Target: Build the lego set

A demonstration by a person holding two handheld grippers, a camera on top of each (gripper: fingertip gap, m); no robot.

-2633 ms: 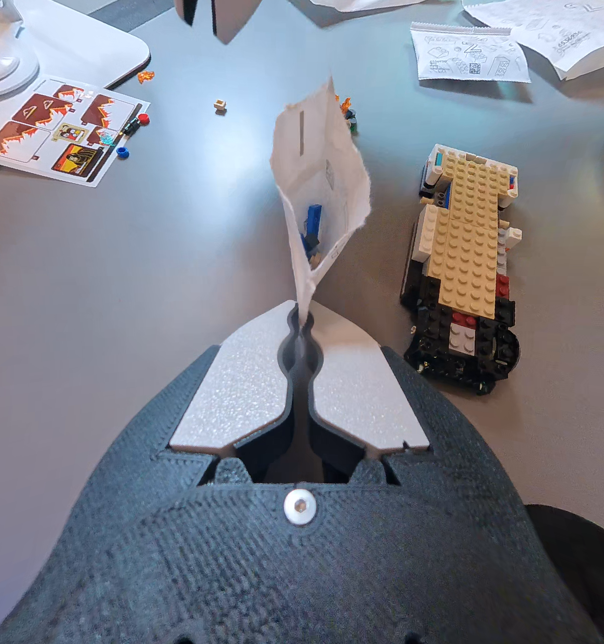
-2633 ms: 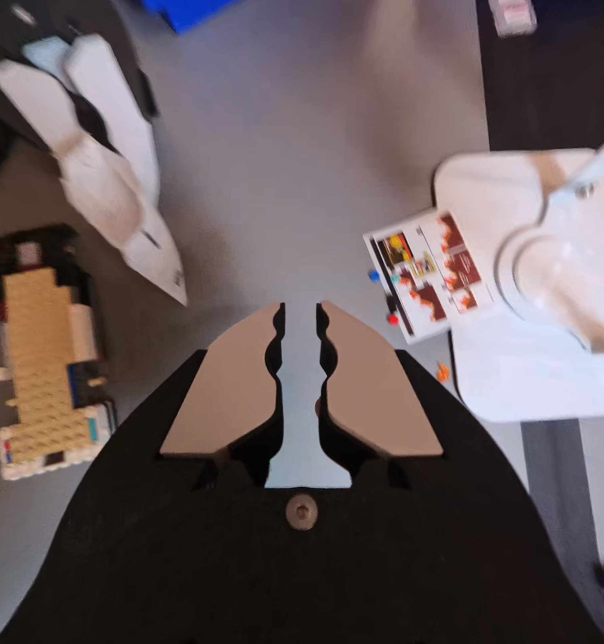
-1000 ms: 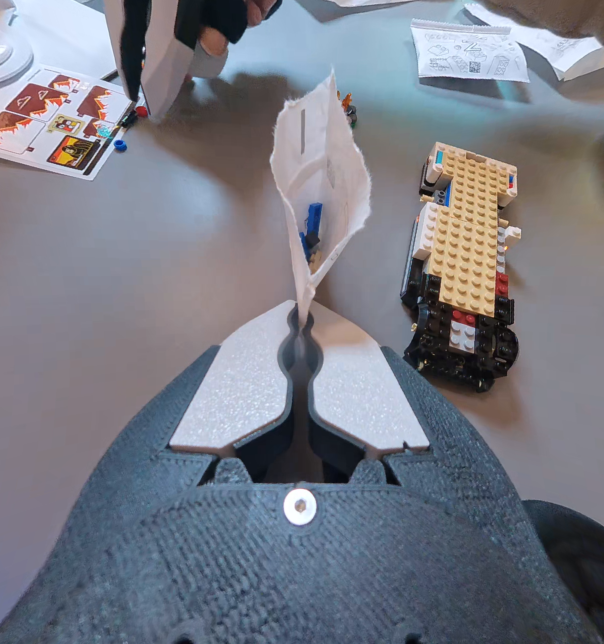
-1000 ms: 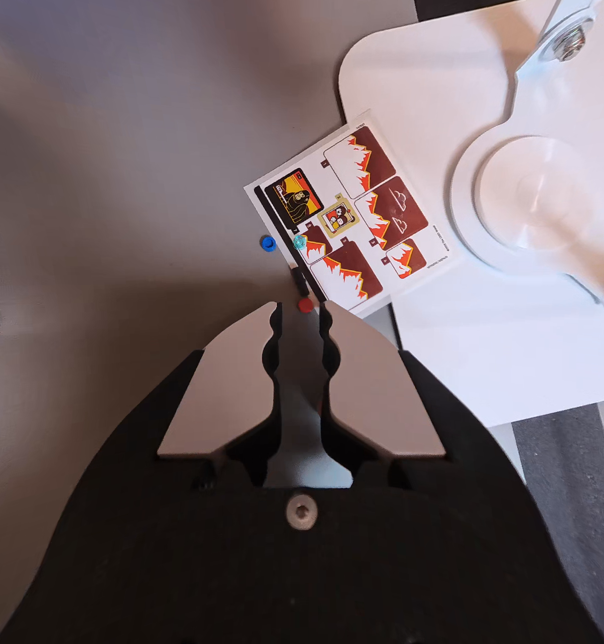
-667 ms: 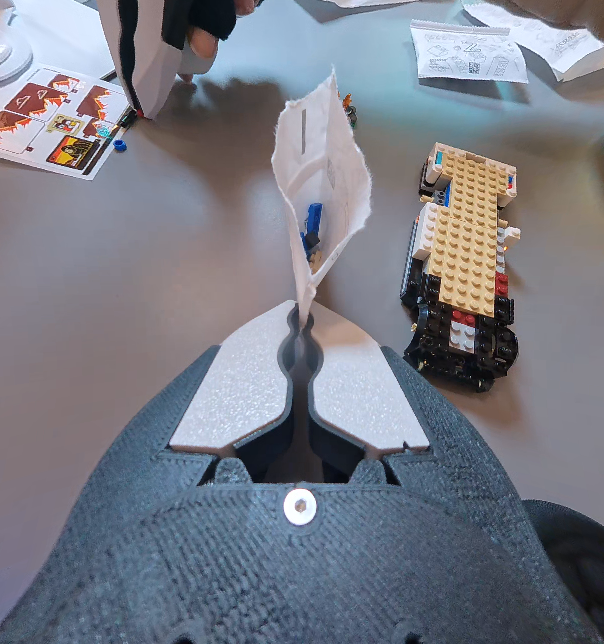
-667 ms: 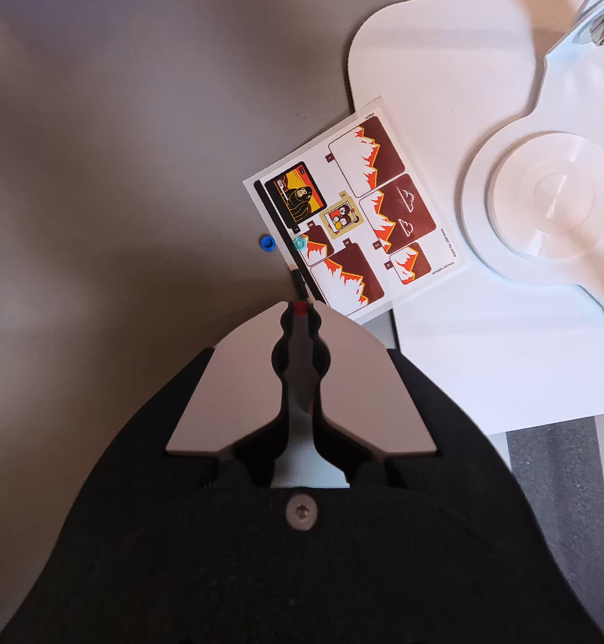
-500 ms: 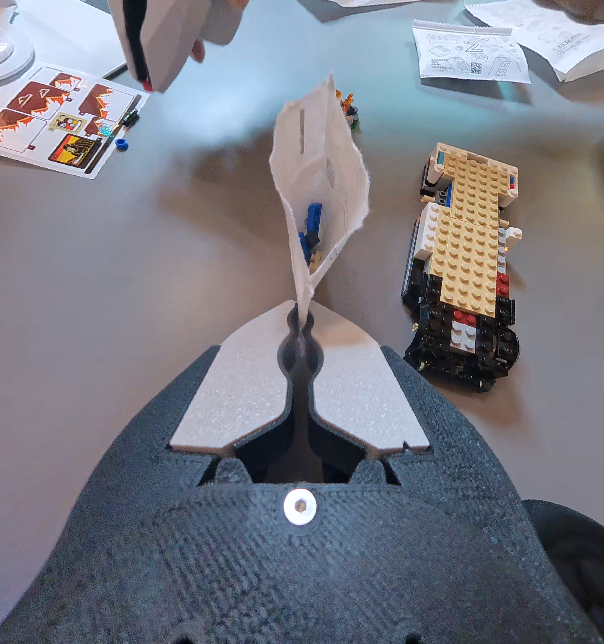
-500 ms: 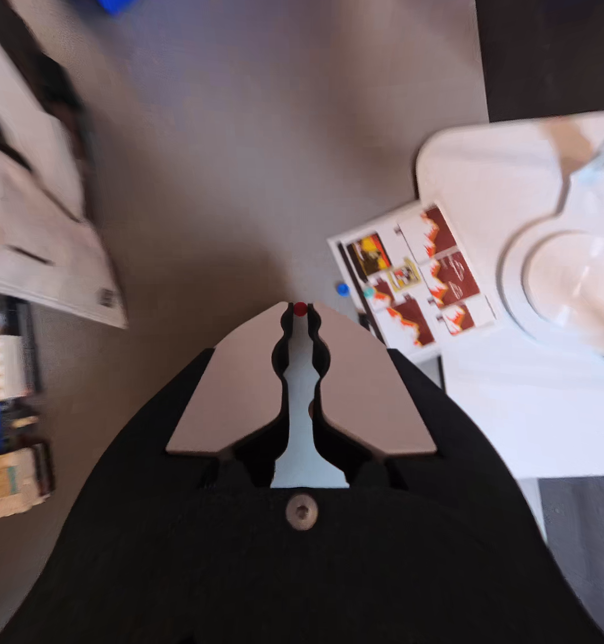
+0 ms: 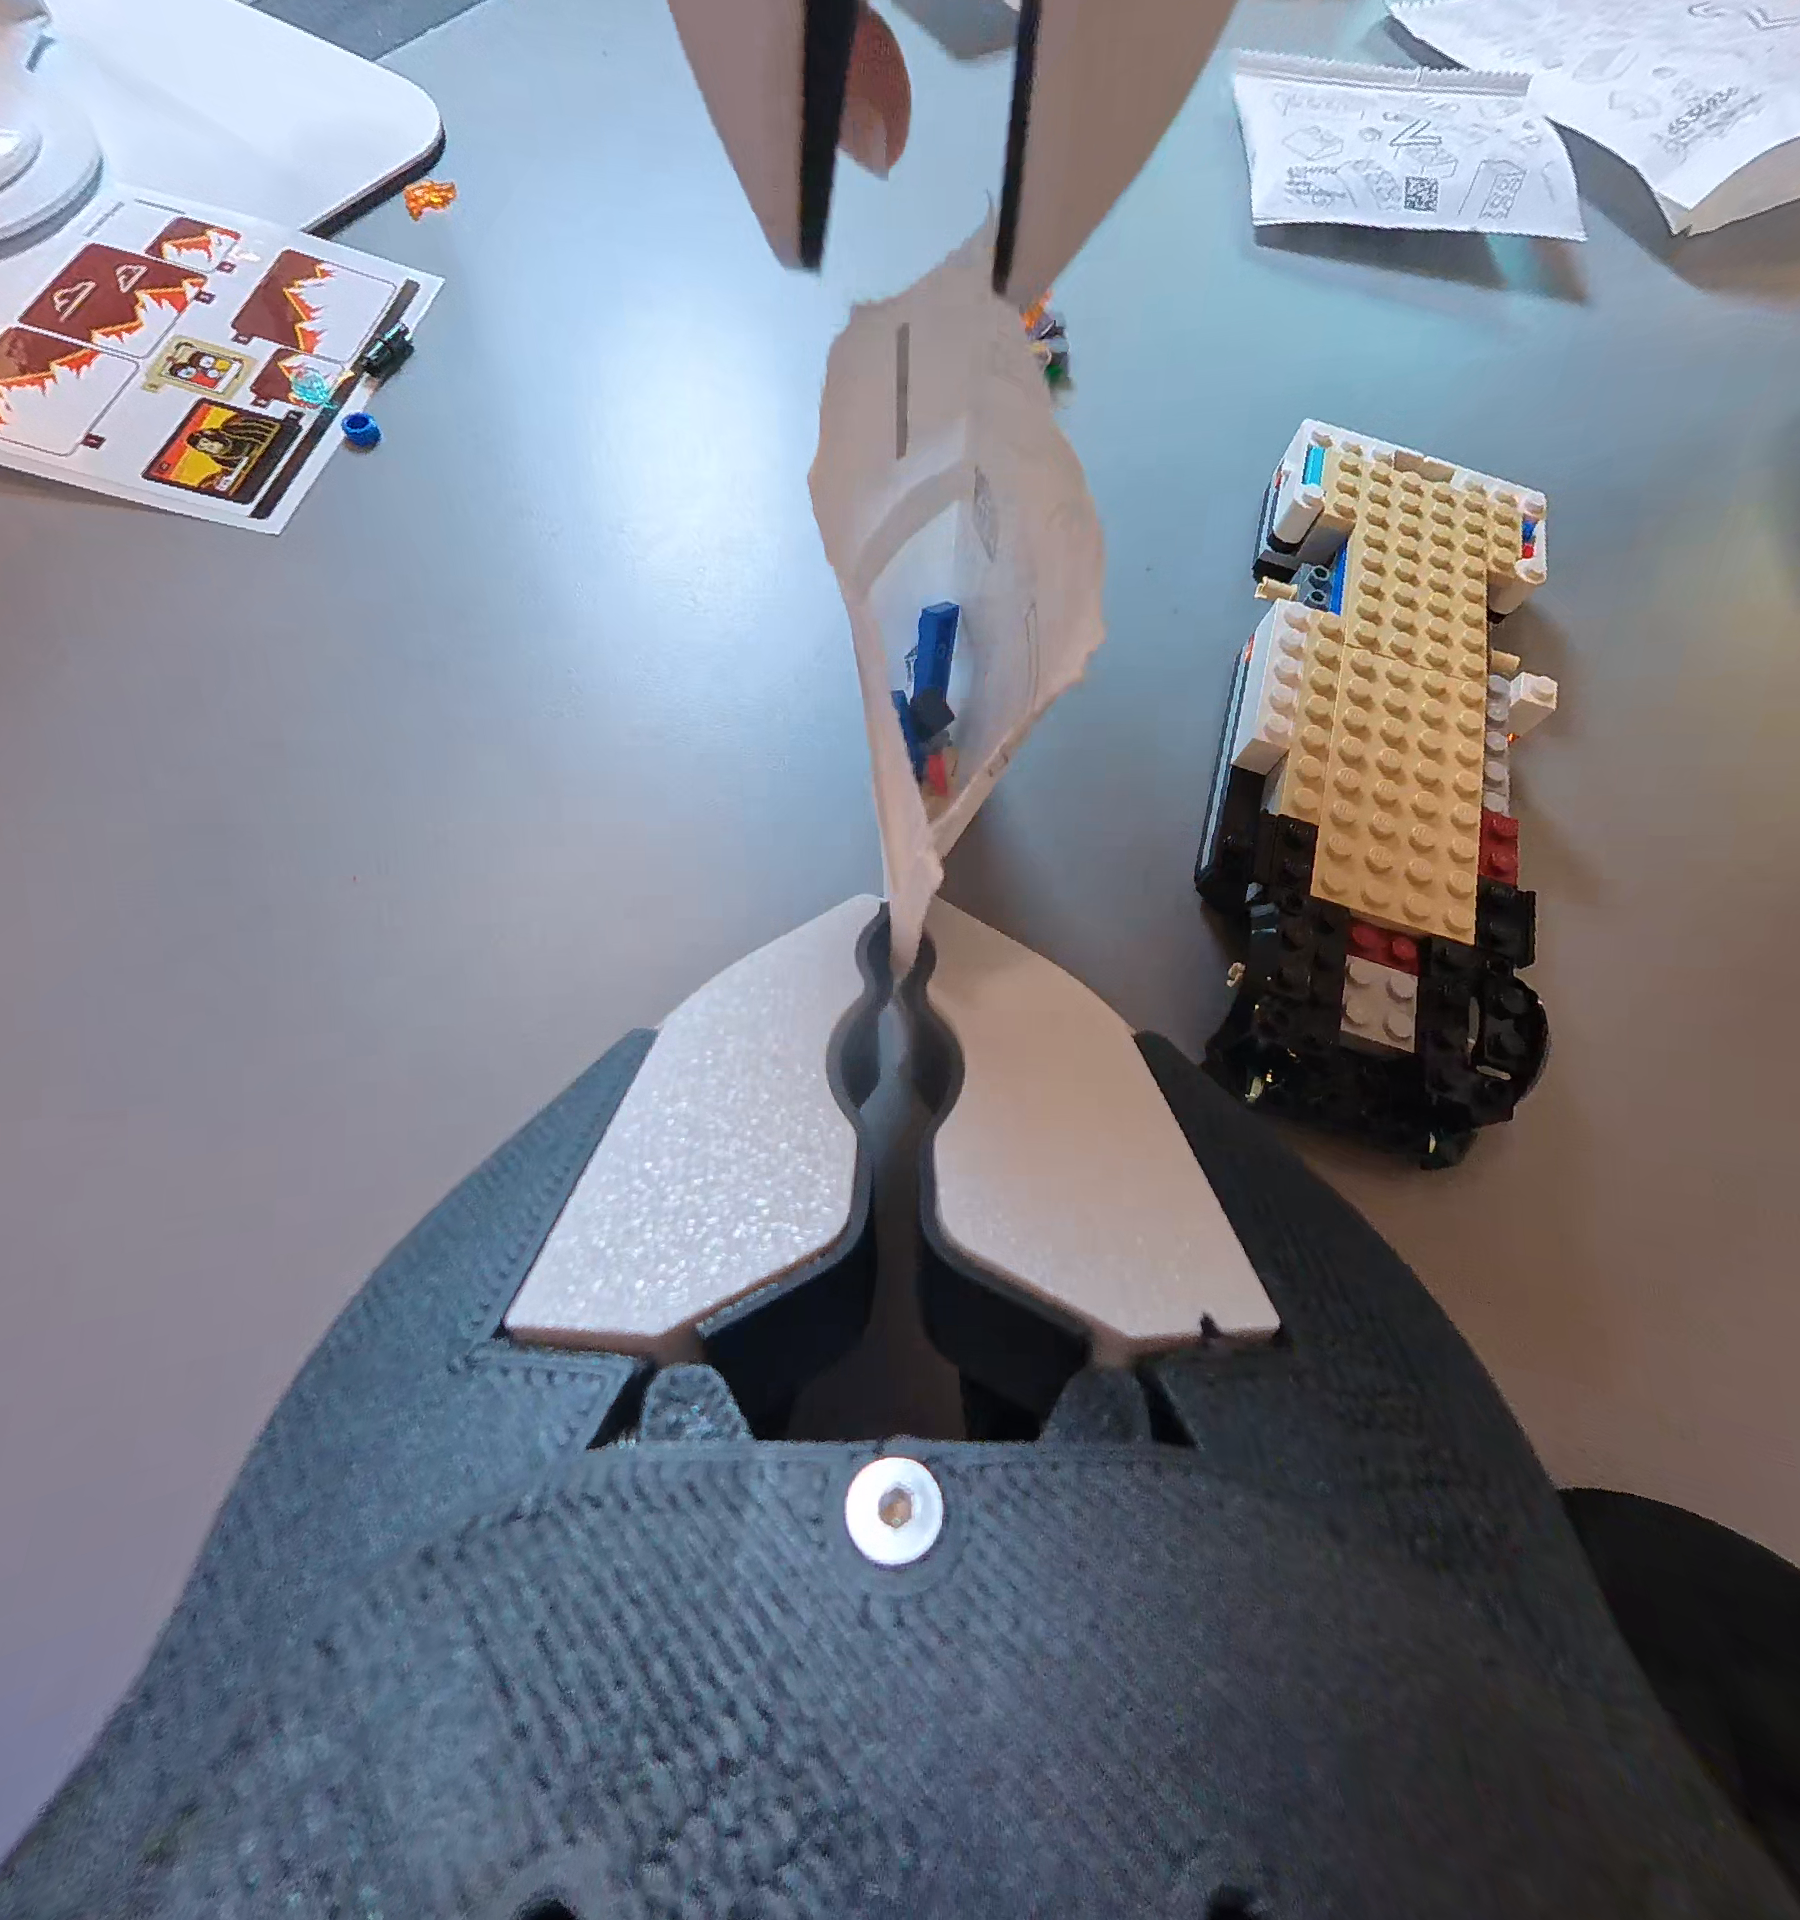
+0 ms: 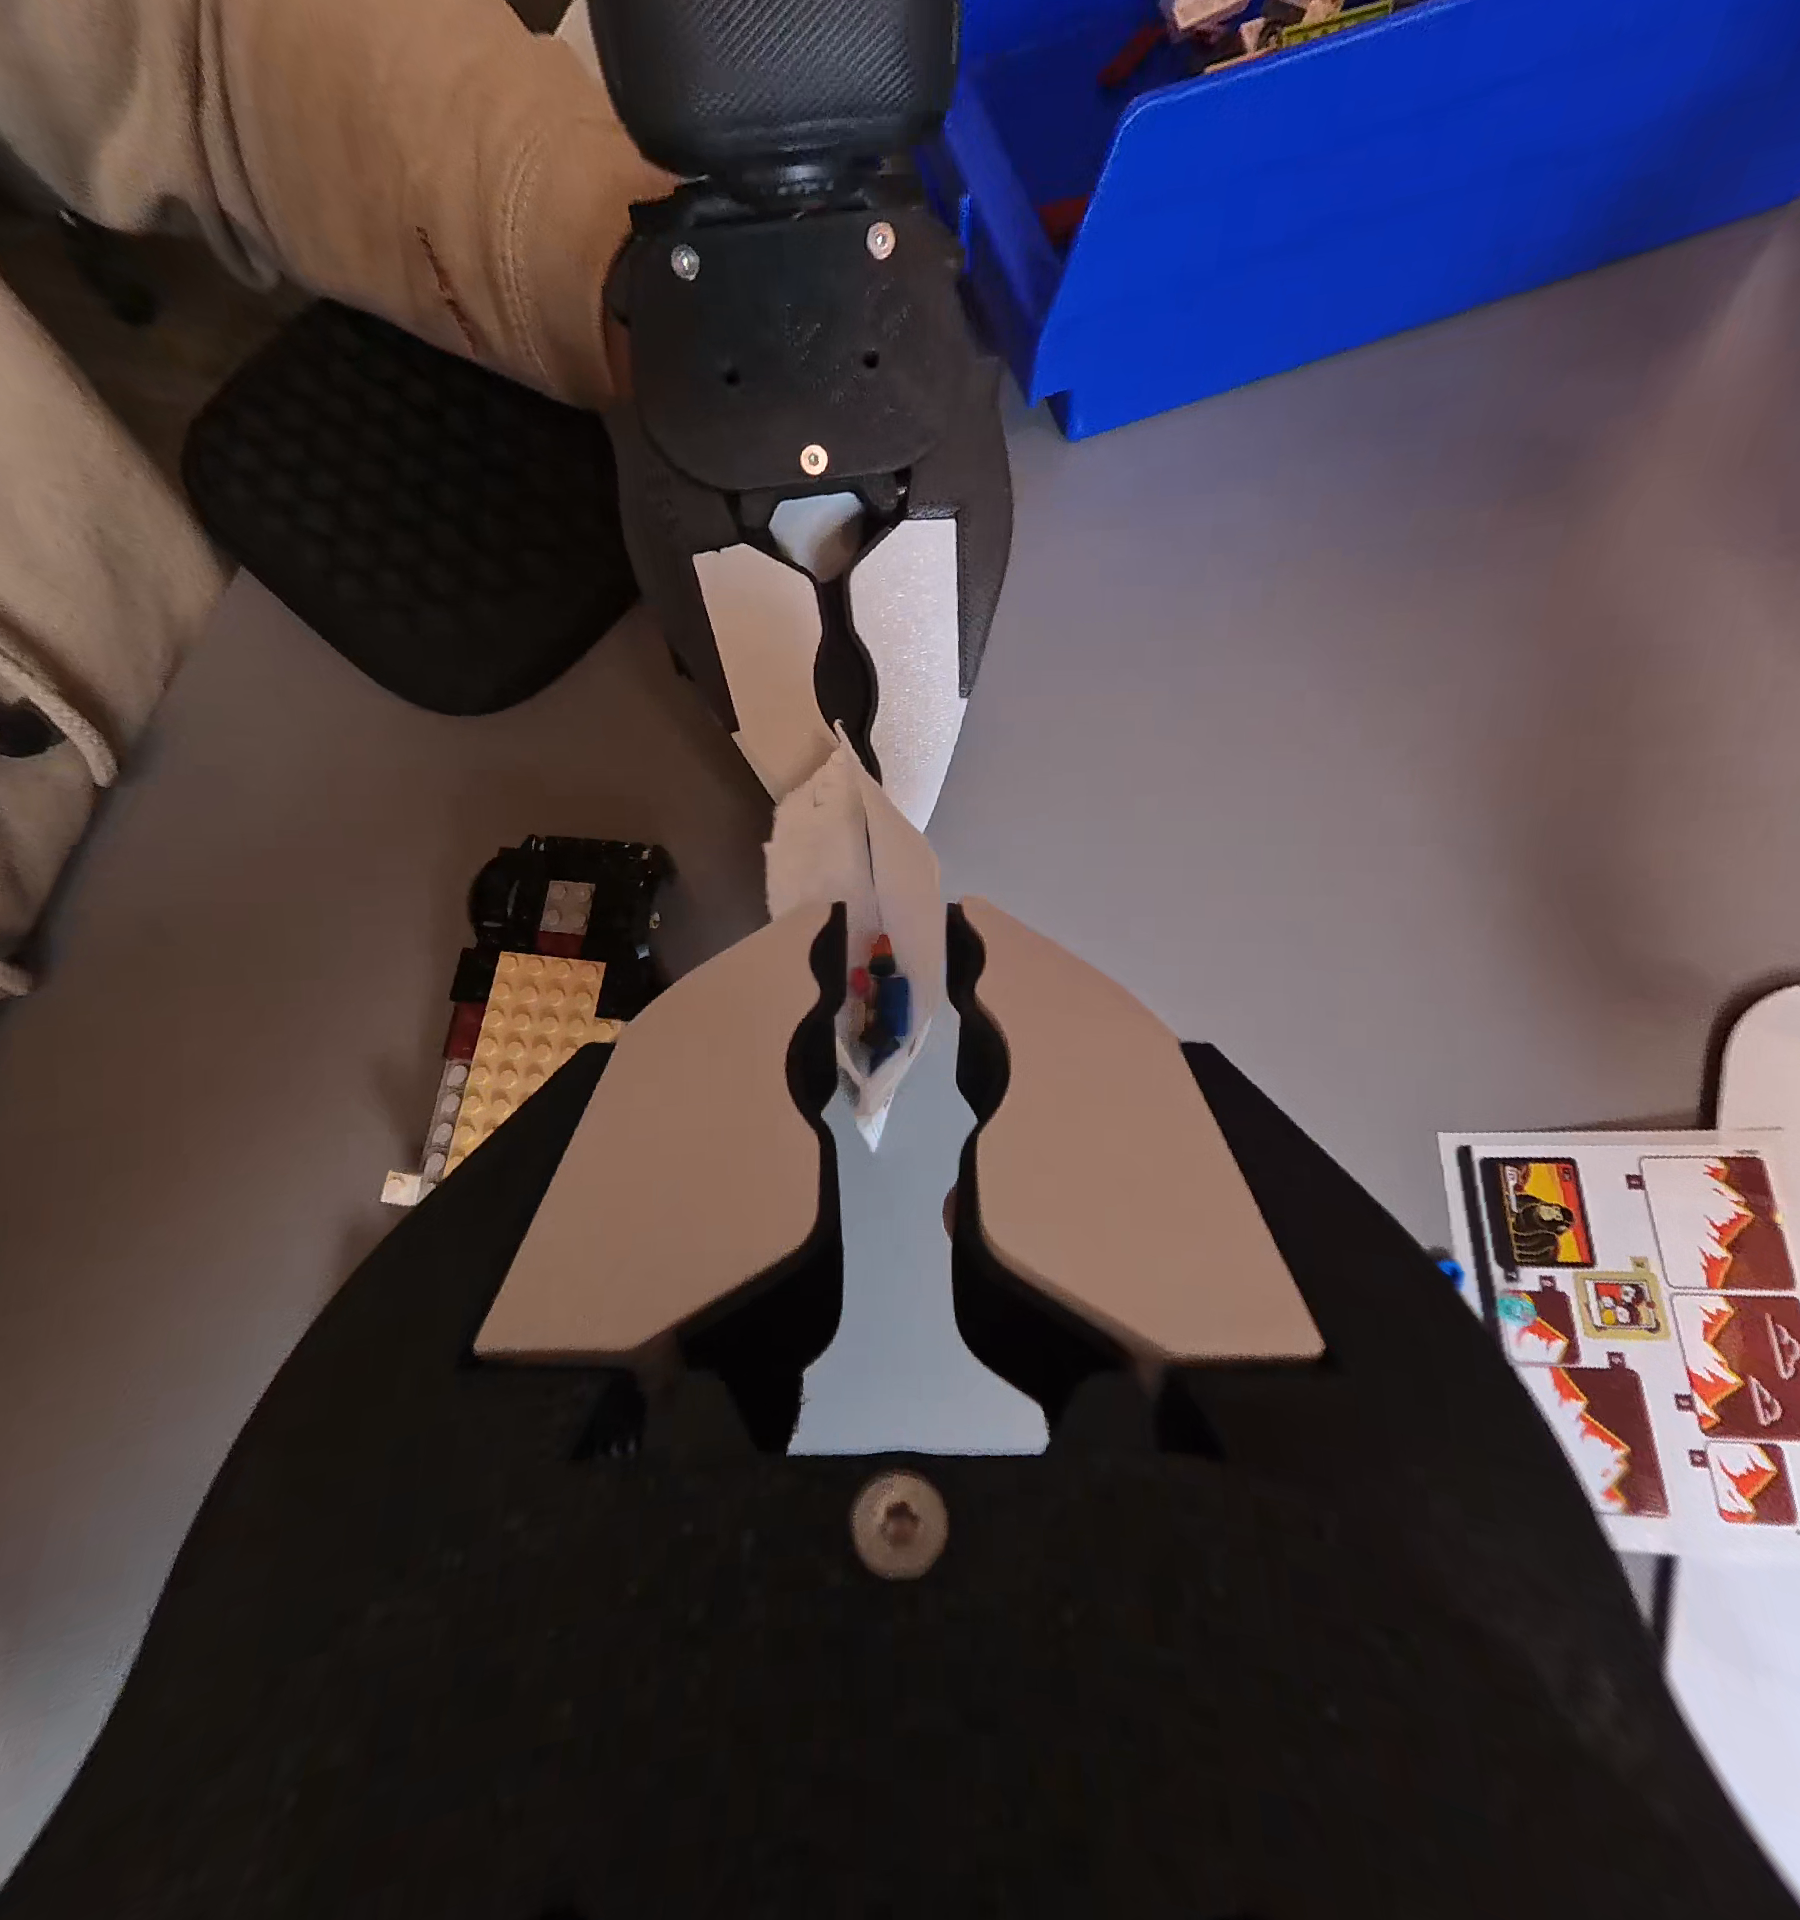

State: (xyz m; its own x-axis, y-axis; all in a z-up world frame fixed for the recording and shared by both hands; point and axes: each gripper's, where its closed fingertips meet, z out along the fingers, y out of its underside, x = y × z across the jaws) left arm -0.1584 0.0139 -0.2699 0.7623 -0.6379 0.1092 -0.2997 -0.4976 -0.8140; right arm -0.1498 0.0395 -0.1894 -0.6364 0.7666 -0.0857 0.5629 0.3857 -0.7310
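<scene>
My left gripper [image 9: 901, 914] is shut on the bottom corner of a torn-open white paper bag [image 9: 958, 499] and holds it up with the mouth upward. Small blue, black and red bricks [image 9: 932, 665] lie inside it. My right gripper [image 10: 891, 914] is open right over the bag's mouth [image 10: 911, 894], with nothing between its pads. Looking down between its fingers I see the loose bricks [image 10: 880, 1003] in the bag. In the left wrist view the right gripper [image 9: 906, 270] hangs open just above the bag's top edge. The left gripper [image 10: 854, 769] shows opposite in the right wrist view.
A tan, black and white brick model [image 9: 1384, 727] lies on the grey table to the right of the bag. A sticker sheet [image 9: 179, 364], a blue stud [image 9: 360, 426] and a white lamp base [image 9: 200, 94] are at left. More paper bags [image 9: 1405, 156] lie at the back. A blue bin [image 10: 1395, 208] stands behind. The left gripper's tips are roughly 9 cm from the right gripper's.
My right gripper closed on a red stud by the sticker sheet, carried it over the bag and opened; the stud is gone from its pads. The left gripper kept holding the bag.
</scene>
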